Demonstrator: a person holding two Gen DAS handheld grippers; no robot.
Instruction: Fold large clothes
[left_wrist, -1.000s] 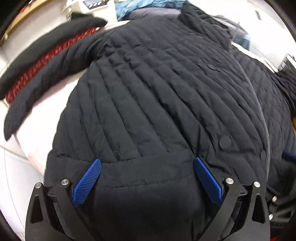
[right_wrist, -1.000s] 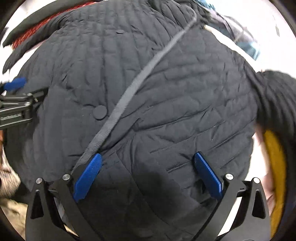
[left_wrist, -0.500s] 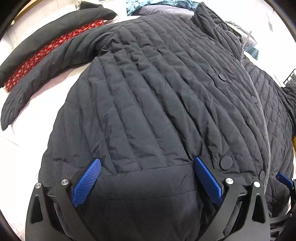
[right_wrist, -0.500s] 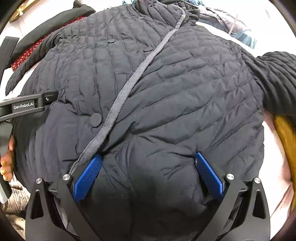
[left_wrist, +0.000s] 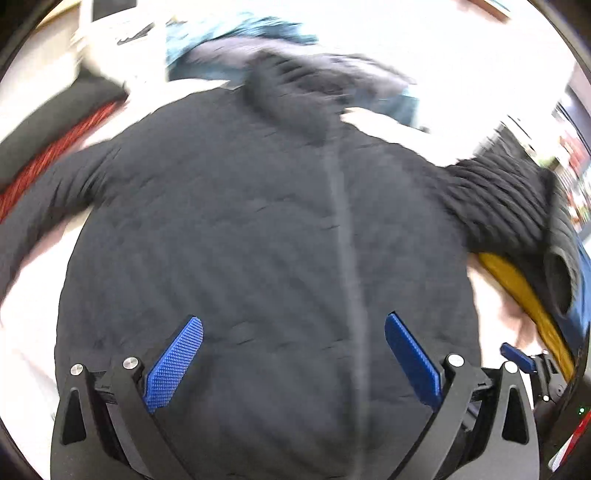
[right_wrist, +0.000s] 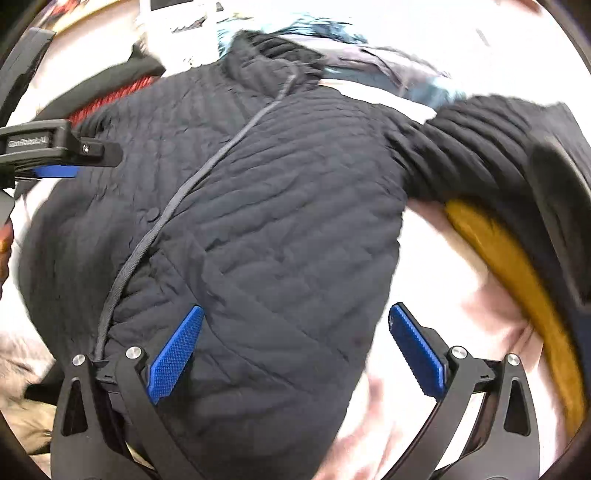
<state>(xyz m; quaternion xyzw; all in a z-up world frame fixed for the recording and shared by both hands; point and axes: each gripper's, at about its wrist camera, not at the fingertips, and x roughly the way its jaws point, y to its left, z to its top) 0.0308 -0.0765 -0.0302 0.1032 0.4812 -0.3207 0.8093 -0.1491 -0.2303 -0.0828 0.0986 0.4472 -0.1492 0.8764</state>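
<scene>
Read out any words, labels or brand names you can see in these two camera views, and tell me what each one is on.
"GenRobot.AI": pale lettering on the black body of the left claw, seen at the left edge of the right wrist view; motion blur makes it only roughly legible.

Nothing else can be read. The black quilted jacket shows no label or print, and the white device at the top of the right wrist view is too blurred for any text.

The jacket (left_wrist: 258, 236) is lying spread flat, collar at the far end. A blanket (left_wrist: 48, 136) is lying beside its left sleeve, a cushion (right_wrist: 517, 280) under its right sleeve.
</scene>
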